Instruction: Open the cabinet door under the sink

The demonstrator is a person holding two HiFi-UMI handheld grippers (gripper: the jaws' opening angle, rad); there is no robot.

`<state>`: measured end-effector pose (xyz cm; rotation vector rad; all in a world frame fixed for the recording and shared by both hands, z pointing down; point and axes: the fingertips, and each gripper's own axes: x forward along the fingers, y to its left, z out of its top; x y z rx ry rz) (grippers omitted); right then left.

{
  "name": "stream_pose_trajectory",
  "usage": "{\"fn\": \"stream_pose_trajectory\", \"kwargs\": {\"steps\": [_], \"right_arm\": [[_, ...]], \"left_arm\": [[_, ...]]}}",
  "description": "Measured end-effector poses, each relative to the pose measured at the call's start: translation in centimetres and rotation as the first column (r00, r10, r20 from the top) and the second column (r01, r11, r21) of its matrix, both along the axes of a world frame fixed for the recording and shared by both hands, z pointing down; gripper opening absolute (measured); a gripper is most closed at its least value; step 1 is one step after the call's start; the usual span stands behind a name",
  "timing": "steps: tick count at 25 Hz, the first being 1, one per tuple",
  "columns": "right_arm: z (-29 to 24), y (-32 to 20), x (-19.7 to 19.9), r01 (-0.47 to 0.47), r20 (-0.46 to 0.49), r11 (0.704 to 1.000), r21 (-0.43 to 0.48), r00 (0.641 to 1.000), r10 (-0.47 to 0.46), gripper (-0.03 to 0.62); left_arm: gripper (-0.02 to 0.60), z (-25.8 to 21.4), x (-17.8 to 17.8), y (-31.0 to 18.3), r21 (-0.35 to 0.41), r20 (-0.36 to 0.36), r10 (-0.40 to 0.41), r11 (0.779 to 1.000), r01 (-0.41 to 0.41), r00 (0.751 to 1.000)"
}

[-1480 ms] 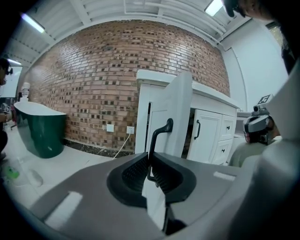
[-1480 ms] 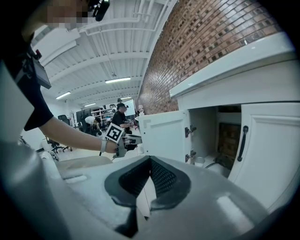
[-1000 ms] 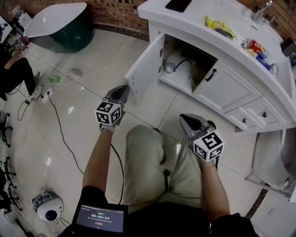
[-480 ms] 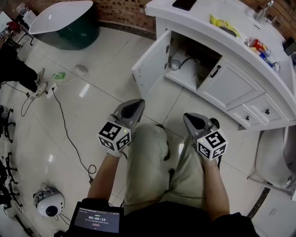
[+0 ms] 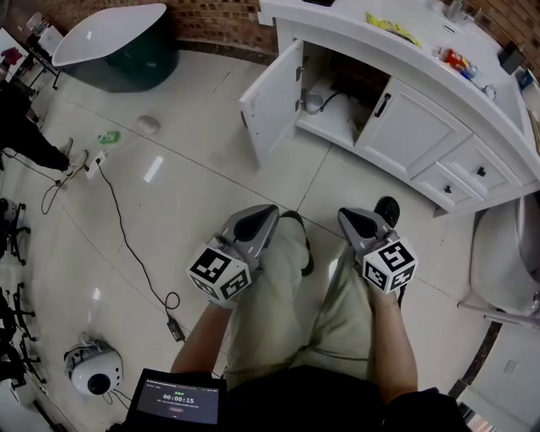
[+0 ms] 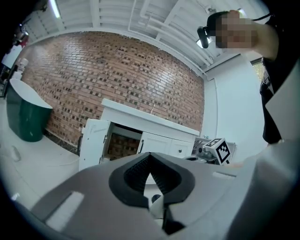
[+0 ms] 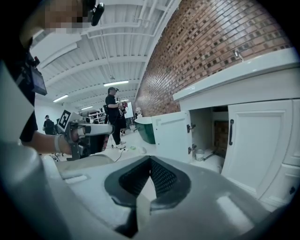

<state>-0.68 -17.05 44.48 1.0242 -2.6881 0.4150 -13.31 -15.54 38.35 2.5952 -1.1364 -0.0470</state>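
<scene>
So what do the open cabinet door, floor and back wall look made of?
Cabinet door: likely painted wood or board, smooth white, recessed panel. Floor: glossy pale tile, grout lines and reflections. Wall: bare reddish brick, mortar joints visible.

I hold two grippers, a left gripper and a right gripper, each with one marker cube. On the vanity I count two doors, one open door and one shut door, plus two drawers. The floor has one green tub, one black cable and one white round device.
</scene>
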Motion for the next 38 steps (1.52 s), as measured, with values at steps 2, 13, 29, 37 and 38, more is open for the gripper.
{"fn": "stream_pose_trajectory", "kwargs": {"steps": [2, 13, 29, 37, 38], "right_arm": [[0.0, 1.6, 0.5, -0.016, 0.015, 1.000, 0.001, 1.000, 0.016, -0.008], [3.6, 11.5, 1.4, -0.075, -0.026, 0.997, -0.018, 0.997, 0.075, -0.008], [-5.2, 22.5, 6.2, -0.228, -0.021, 0.967, 0.111, 0.973, 0.232, -0.008], [-5.2, 24.3, 6.6, -0.243, 0.058, 0.965, 0.100, 0.970, 0.238, -0.008], [-5.1, 24.6, 6.4, -0.237, 0.045, 0.966, 0.105, 0.971, 0.234, -0.009]], "left_arm": [[0.015, -0.3, 0.4, 1.6, 0.012, -0.008, 0.001, 1.000, -0.001, 1.000], [0.017, 1.1, 3.0, 10.1, 0.003, 0.095, 0.084, 0.996, -0.085, 0.992], [0.017, 2.5, 5.0, 18.2, 0.012, 0.134, 0.143, 0.989, -0.145, 0.981], [0.017, 3.1, 7.2, 21.0, 0.022, 0.170, 0.175, 0.983, -0.182, 0.970], [0.017, 3.3, 7.4, 21.4, 0.024, 0.185, 0.176, 0.983, -0.183, 0.967]]}}
